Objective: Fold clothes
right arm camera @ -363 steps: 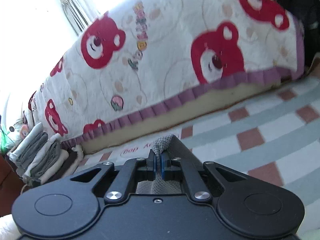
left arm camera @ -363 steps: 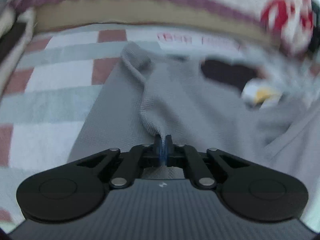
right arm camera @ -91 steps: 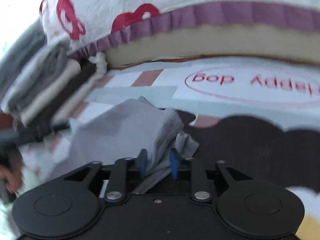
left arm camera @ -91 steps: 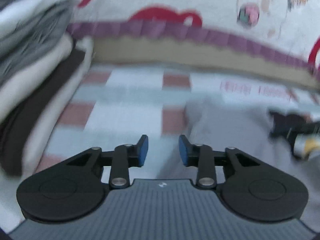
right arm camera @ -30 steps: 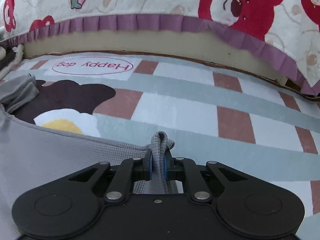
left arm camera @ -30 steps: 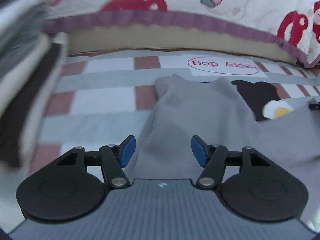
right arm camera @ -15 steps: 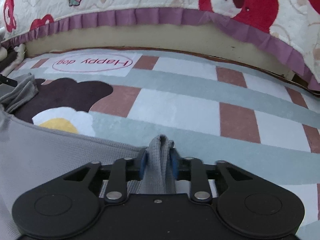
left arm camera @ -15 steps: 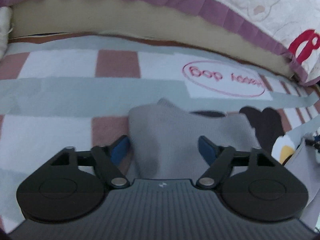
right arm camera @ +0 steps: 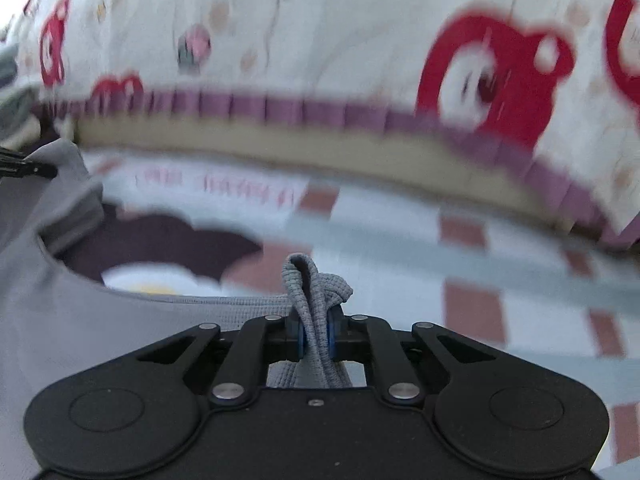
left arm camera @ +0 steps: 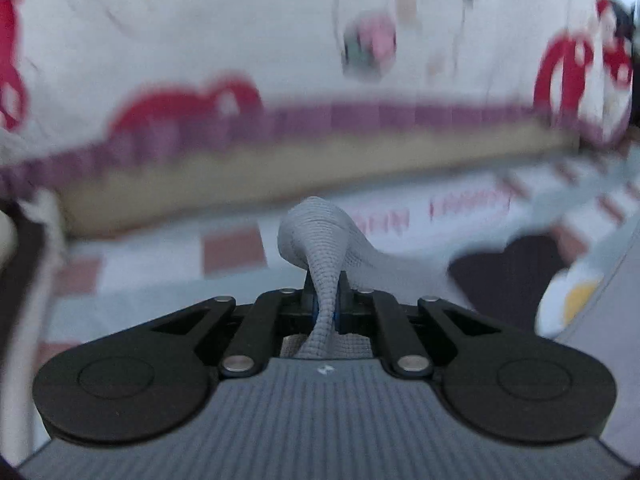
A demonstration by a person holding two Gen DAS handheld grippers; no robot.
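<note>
A grey knit garment (left arm camera: 320, 232) lies partly lifted over the checked floor mat. In the left wrist view my left gripper (left arm camera: 325, 304) is closing its jaws on a bunched corner of the garment, which stands up between the blue pads (left arm camera: 337, 312). In the right wrist view my right gripper (right arm camera: 316, 332) is closing its jaws on another gathered edge, a fold (right arm camera: 312, 280) poking out above the pads. The rest of the grey garment (right arm camera: 48, 320) hangs away to the left. There a black tip (right arm camera: 24, 168) holds its far corner up.
A bed with a red-bear quilt (right arm camera: 360, 40) and purple frill (left arm camera: 400, 116) runs across the back. The checked mat (right arm camera: 500, 240) has a dark bear figure (right arm camera: 160, 240) and red lettering. Folded clothes (right arm camera: 12, 92) are stacked at the far left.
The left gripper, open around the garment's corner before, has shut on it and lifted it. The right gripper loosened briefly, then shut again on its fold and rose.
</note>
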